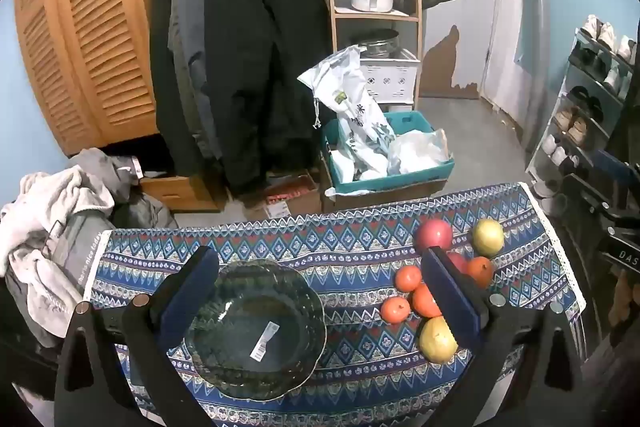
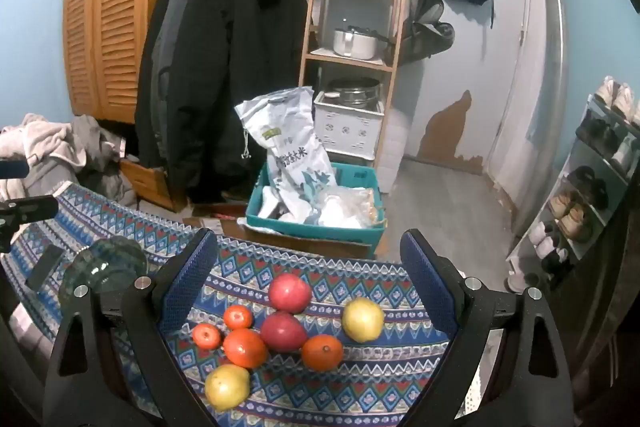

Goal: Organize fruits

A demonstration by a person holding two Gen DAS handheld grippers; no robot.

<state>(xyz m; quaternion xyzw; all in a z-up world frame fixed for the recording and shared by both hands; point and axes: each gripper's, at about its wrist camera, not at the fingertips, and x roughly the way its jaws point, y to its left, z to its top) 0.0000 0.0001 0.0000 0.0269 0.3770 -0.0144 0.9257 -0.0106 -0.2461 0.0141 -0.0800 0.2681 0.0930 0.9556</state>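
Note:
A dark glass bowl (image 1: 256, 331) with a barcode sticker sits empty on the patterned tablecloth (image 1: 352, 247), between the fingers of my open left gripper (image 1: 320, 291). To its right lie several fruits: a red apple (image 1: 433, 235), a yellow apple (image 1: 488, 237), oranges (image 1: 408, 278) and a yellow pear (image 1: 438, 341). In the right wrist view my open, empty right gripper (image 2: 310, 275) hovers above the fruit cluster: red apples (image 2: 289, 293), oranges (image 2: 244, 347), a yellow apple (image 2: 362, 319) and a yellow pear (image 2: 227, 386). The bowl (image 2: 106, 267) shows at left.
Beyond the table's far edge stand a teal crate (image 1: 390, 163) with bags, hanging black coats (image 1: 244, 59), a wooden shelf (image 1: 372, 11) with pots, a pile of clothes (image 1: 52, 227) at left and a shoe rack (image 1: 588, 115) at right.

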